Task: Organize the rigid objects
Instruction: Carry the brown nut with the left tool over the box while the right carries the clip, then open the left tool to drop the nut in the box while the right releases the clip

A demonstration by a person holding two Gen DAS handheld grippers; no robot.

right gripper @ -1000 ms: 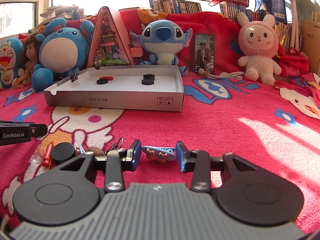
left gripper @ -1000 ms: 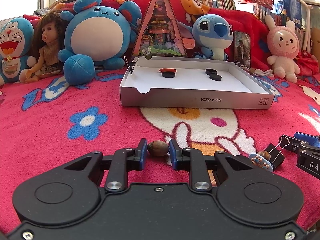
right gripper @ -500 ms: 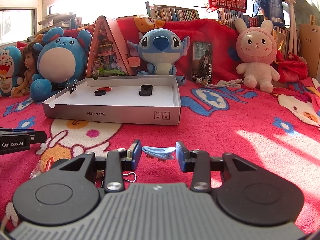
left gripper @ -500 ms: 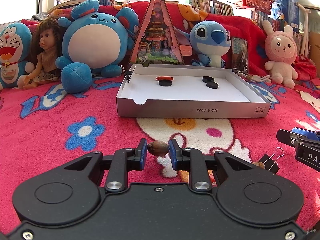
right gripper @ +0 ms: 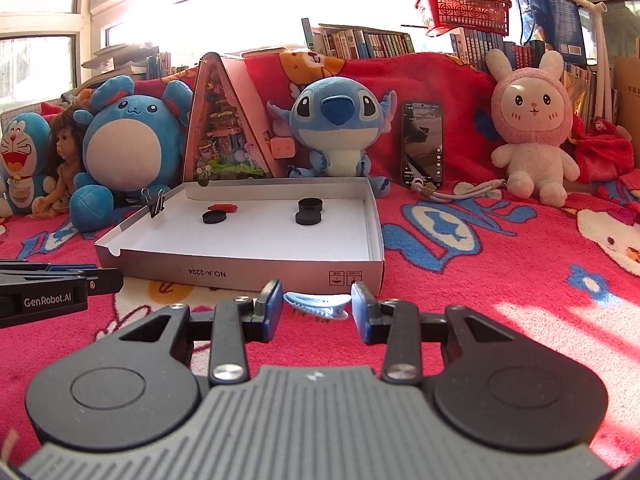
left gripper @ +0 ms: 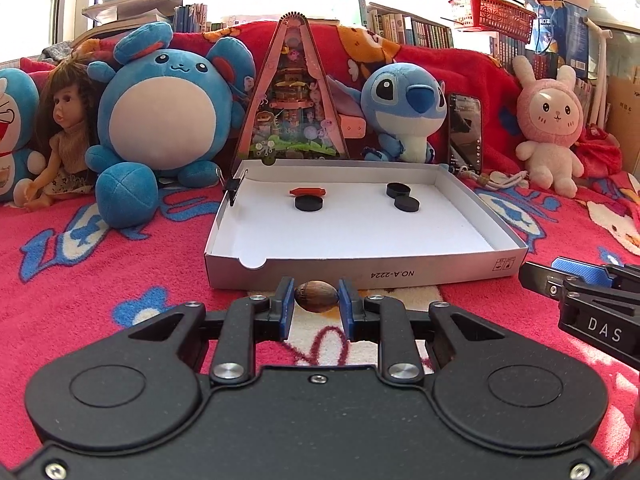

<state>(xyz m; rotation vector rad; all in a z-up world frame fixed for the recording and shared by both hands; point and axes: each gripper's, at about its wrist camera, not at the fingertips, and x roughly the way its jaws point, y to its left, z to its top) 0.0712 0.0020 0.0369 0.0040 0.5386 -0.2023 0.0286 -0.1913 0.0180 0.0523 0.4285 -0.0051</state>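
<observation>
My left gripper [left gripper: 316,307] is shut on a brown nut [left gripper: 317,296], held just before the front wall of the shallow white cardboard box [left gripper: 360,274]. My right gripper [right gripper: 316,307] is shut on a light-blue hair clip [right gripper: 318,303], gripped end to end, close to the same box [right gripper: 256,270] at its front right corner. Inside the box lie three black discs [left gripper: 309,203] [left gripper: 397,190] [left gripper: 406,204] and a small red piece [left gripper: 307,191]. A black binder clip [left gripper: 232,190] grips the box's left wall. Each gripper shows at the edge of the other's view.
The box sits on a red patterned blanket [left gripper: 100,280]. Behind it stand plush toys [left gripper: 160,120], a doll [left gripper: 64,140], a triangular diorama [left gripper: 294,100], a blue plush [left gripper: 404,108], a phone [left gripper: 464,136] and a pink rabbit [left gripper: 550,128]. Bookshelves line the back.
Both grippers lifted off the blanket with the nut and the hair clip and came nearer the box. The loose items on the blanket dropped out of view.
</observation>
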